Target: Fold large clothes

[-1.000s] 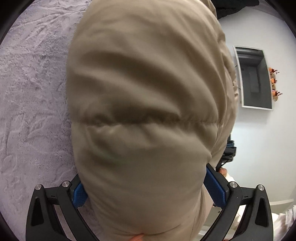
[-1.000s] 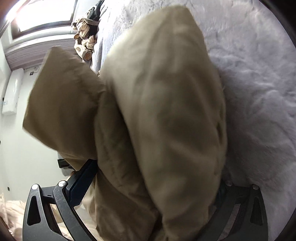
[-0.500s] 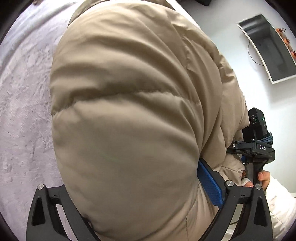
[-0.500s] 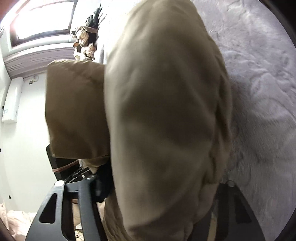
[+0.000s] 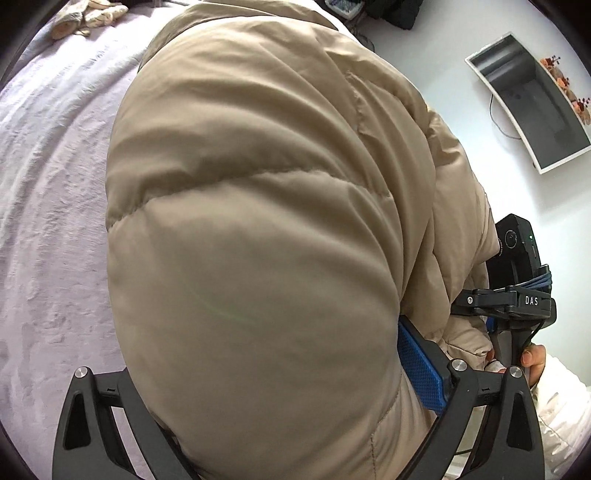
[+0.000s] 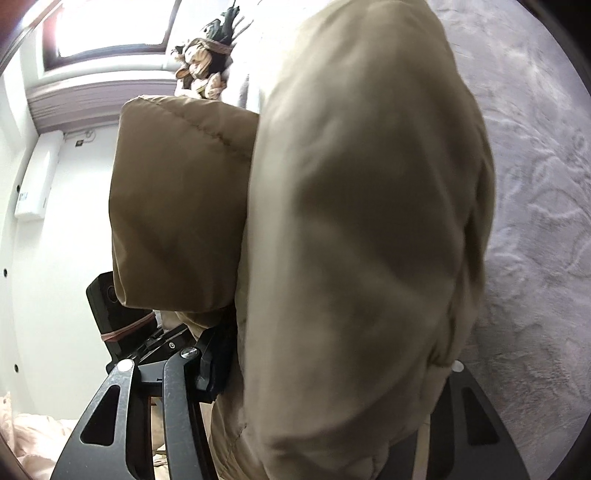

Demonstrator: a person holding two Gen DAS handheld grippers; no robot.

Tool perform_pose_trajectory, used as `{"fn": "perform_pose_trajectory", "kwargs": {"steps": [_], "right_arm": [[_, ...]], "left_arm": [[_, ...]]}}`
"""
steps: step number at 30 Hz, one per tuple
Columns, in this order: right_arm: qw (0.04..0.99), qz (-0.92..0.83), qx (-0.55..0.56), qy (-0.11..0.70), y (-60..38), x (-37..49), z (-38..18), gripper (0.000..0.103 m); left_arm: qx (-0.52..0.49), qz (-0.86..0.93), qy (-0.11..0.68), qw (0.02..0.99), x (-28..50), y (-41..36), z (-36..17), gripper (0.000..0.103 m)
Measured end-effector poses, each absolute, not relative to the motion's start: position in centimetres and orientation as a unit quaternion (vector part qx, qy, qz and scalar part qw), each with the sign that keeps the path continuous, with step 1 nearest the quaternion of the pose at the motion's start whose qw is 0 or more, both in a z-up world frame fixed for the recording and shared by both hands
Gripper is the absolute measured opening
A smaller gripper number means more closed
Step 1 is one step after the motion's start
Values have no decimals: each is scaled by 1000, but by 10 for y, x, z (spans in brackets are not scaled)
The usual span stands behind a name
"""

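Observation:
A big beige puffer jacket (image 5: 258,221) fills the left wrist view, bunched and lifted above the pale lilac plush bedspread (image 5: 48,184). My left gripper (image 5: 266,369) is shut on a thick fold of it, and the blue pad (image 5: 421,365) of one finger presses into the cloth. In the right wrist view the same jacket (image 6: 369,221) bulges between the fingers of my right gripper (image 6: 332,369), which is shut on it. The right gripper (image 5: 517,295) shows beside the jacket, held by a hand (image 5: 533,360). The fingertips are hidden by fabric.
A stuffed toy (image 5: 85,16) lies at the far end of the bed, also seen as the toy (image 6: 203,70). A dark framed screen (image 5: 528,99) hangs on the white wall. A window (image 6: 110,29) and a white wall box (image 6: 35,177) are at the left.
Both grippers have risen with the jacket, which now hangs higher off the bedspread. The right gripper's fingers have closed in on the fabric. The right gripper has come into the left wrist view.

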State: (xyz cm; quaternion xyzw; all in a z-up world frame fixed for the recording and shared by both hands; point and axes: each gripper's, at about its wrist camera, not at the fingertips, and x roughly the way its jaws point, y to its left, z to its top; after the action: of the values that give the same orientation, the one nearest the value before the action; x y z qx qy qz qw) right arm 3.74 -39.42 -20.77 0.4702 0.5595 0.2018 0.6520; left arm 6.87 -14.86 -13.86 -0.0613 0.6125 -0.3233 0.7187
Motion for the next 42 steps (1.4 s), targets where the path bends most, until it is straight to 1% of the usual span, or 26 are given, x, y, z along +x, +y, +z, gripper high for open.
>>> {"fn": "perform_pose_trajectory", "kwargs": {"steps": [1, 2, 6, 12, 17, 21, 23, 26, 27, 29, 33, 36, 37, 38, 39, 40, 41, 42], "right_arm": [[653, 204, 468, 559, -390, 40, -205, 57], [655, 206, 467, 558, -384, 45, -204, 57], [665, 206, 458, 553, -360, 60, -195, 57], [667, 211, 463, 544, -291, 86, -198, 57], [664, 227, 459, 546, -210, 140, -218, 57], [661, 238, 448, 554, -161, 186, -240, 58], [659, 237, 443, 559, -151, 196, -254, 58], [652, 222, 438, 578, -140, 214, -280, 60], [651, 213, 435, 584, -137, 213, -287, 60], [649, 200, 436, 590, -141, 216, -290, 62], [655, 169, 413, 610, -141, 201, -267, 66], [697, 121, 357, 610, -162, 204, -237, 66], [711, 110, 345, 603, -167, 201, -230, 66], [724, 104, 338, 593, -171, 198, -218, 62], [738, 103, 333, 577, -174, 196, -204, 56], [746, 107, 330, 569, -182, 209, -187, 45], [755, 113, 322, 560, -180, 216, -176, 42], [765, 118, 310, 552, -174, 226, -167, 40]], "left_arm": [[-63, -324, 610, 720, 71, -142, -135, 99], [-64, -324, 609, 721, 82, -142, -144, 99], [-63, -332, 602, 723, 97, -107, -137, 99], [-56, -315, 602, 732, 141, -29, -132, 99], [-62, -286, 607, 739, 197, 40, -146, 99], [-75, -264, 611, 743, 233, 81, -172, 99], [-84, -251, 618, 741, 250, 97, -195, 99], [-104, -246, 630, 729, 257, 108, -224, 100], [-109, -246, 631, 728, 255, 109, -230, 102], [-112, -247, 628, 729, 251, 118, -233, 102], [-94, -225, 612, 752, 243, 137, -215, 102], [-70, -199, 581, 786, 222, 151, -189, 102], [-65, -198, 573, 792, 216, 154, -183, 102], [-59, -197, 567, 798, 210, 156, -178, 102], [-50, -193, 560, 804, 202, 157, -173, 102], [-47, -191, 557, 807, 198, 159, -169, 102], [-44, -191, 553, 810, 192, 161, -165, 102], [-39, -192, 549, 813, 188, 160, -162, 102]]}}
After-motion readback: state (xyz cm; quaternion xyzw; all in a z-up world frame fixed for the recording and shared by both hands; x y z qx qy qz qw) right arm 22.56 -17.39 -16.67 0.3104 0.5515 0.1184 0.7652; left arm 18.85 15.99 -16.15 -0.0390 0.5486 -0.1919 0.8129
